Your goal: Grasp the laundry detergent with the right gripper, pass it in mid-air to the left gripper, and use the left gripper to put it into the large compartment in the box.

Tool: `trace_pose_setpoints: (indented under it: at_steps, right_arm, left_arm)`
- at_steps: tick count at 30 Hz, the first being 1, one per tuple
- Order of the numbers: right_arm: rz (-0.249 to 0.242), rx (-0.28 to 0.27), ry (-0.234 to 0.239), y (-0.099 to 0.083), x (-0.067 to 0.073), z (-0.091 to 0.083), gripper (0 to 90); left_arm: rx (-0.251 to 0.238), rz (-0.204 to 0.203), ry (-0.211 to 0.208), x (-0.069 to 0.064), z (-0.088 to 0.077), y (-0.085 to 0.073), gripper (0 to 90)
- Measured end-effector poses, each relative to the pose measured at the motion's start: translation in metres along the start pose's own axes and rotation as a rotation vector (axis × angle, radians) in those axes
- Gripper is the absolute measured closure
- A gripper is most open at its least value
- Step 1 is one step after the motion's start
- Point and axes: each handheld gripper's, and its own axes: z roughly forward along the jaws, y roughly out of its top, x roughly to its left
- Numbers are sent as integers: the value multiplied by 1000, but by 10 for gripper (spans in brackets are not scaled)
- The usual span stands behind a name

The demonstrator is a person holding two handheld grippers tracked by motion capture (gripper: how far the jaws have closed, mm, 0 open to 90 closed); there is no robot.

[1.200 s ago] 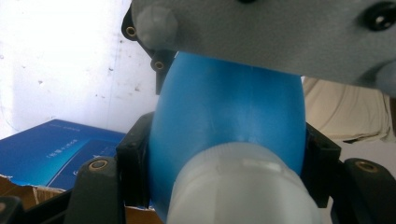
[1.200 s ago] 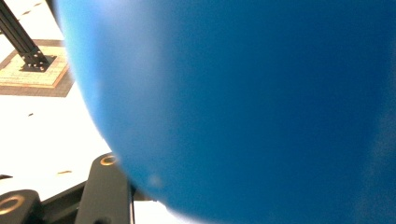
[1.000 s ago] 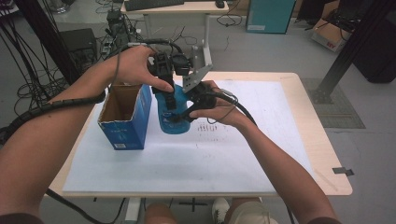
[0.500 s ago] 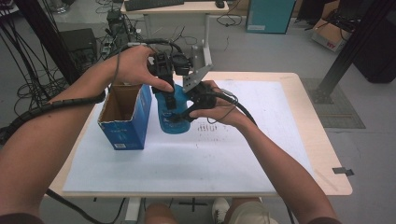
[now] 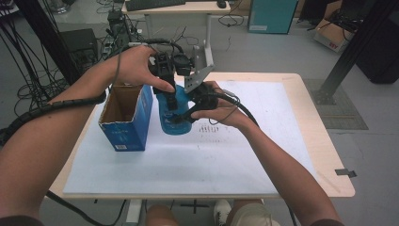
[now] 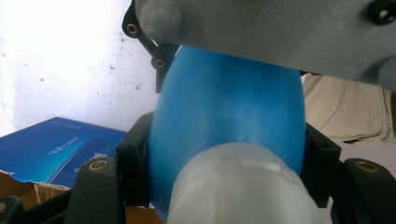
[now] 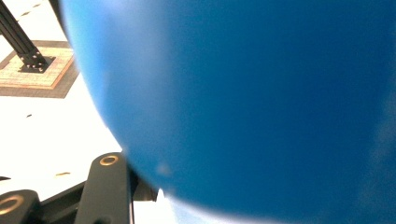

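You grip bottle [image 5: 173,117] with both tools: left tool [image 5: 170,101] steadies top, right tool [image 5: 184,117] clamps body; box [image 5: 126,117] at 9 o'clock.

Each tool is showing black jaw arms with brass-ringed screws; a grey three-cornered plate [image 5: 197,70] is topping one, black cables [image 5: 56,106] trailing.
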Motion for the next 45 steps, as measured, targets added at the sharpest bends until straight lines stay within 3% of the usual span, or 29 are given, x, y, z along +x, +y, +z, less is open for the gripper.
trace_pose_setpoints:
  at_steps: [39,42,43,45]
  right_arm:
    - [9,0,18,-1,0,2,411]
    - [21,6,21,-2,0,1,377]
    - [25,9,21,-3,0,1,348]
    - [45,14,27,-5,0,-1,301]
  left_arm:
    - [3,-10,-8,1,3,-1,364]
    - [9,-15,-4,1,3,-1,364]
    - [38,15,-4,4,1,-1,364]
    - [42,18,-2,5,1,-2,364]
